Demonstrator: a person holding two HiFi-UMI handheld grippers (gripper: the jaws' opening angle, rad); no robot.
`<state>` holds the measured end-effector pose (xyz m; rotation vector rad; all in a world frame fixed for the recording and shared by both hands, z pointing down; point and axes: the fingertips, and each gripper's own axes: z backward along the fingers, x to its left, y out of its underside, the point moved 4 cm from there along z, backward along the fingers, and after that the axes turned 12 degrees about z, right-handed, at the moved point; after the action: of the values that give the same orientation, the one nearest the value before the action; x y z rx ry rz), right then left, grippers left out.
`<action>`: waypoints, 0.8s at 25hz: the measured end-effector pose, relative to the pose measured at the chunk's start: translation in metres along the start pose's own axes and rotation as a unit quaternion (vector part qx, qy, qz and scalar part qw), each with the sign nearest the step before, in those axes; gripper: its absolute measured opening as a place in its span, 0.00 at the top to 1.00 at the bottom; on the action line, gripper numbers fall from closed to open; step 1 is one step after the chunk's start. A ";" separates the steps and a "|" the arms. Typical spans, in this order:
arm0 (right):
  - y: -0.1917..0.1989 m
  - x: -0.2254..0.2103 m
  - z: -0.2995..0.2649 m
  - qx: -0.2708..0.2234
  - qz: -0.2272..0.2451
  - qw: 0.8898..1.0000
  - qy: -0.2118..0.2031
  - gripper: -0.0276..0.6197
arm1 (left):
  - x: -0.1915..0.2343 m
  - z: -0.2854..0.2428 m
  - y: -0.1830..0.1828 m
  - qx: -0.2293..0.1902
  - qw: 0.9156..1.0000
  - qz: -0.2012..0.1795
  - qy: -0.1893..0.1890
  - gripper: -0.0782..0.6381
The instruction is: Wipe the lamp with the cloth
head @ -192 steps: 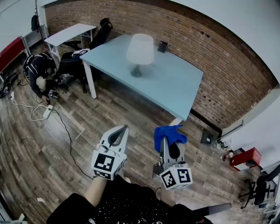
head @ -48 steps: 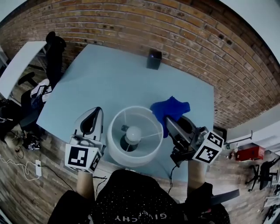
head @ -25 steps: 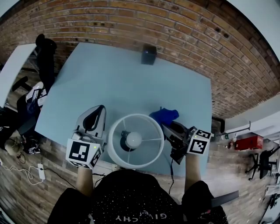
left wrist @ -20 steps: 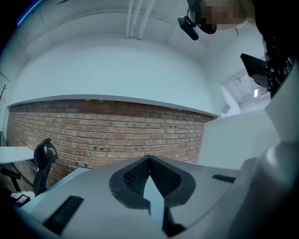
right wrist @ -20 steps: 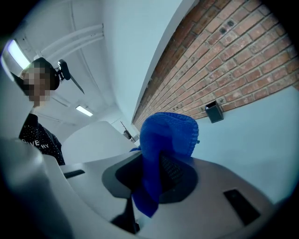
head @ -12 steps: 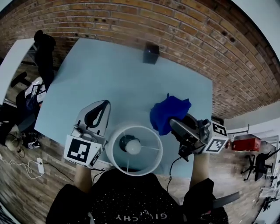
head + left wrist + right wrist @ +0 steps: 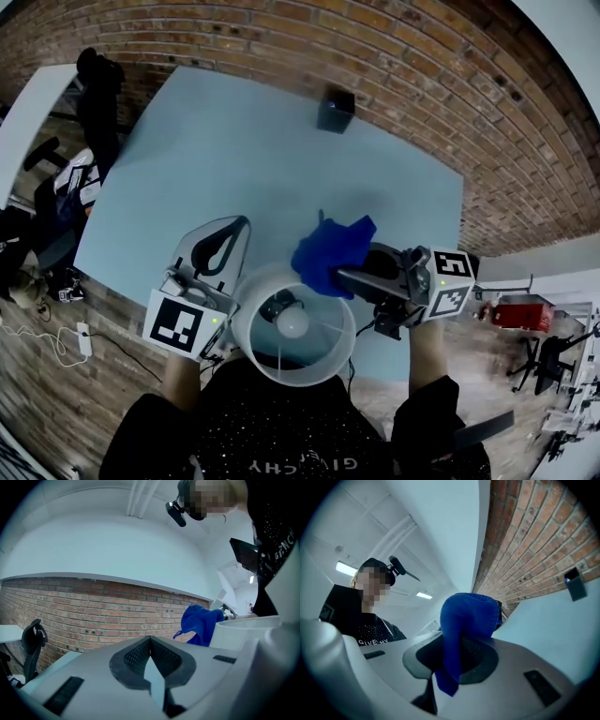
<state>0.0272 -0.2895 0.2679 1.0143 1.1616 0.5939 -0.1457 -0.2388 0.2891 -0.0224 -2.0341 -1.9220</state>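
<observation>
The lamp stands near the table's front edge; I look down into its white shade at the bulb. My right gripper is shut on the blue cloth, which rests against the shade's far right rim. In the right gripper view the cloth bulges out from between the shut jaws of that gripper. My left gripper is shut and holds nothing, close beside the shade's left side. In the left gripper view the gripper points past the cloth and the shade at right.
The light blue table runs back to a brick wall. A small black box stands at its far edge. Office chairs and cables lie on the floor at left; a red box sits at right.
My right gripper has swung left with the cloth, from beside the shade onto its far right rim. The left gripper stays next to the shade's left side.
</observation>
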 end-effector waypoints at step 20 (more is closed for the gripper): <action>0.079 -0.075 -0.002 0.112 -0.044 0.992 0.046 0.84 | 0.016 0.014 0.035 0.022 0.999 0.011 -0.030 0.88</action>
<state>0.0100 -0.3147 0.3724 1.1279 1.3714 0.4503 -0.1561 -0.2258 0.3264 -0.0922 -2.1054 -1.8837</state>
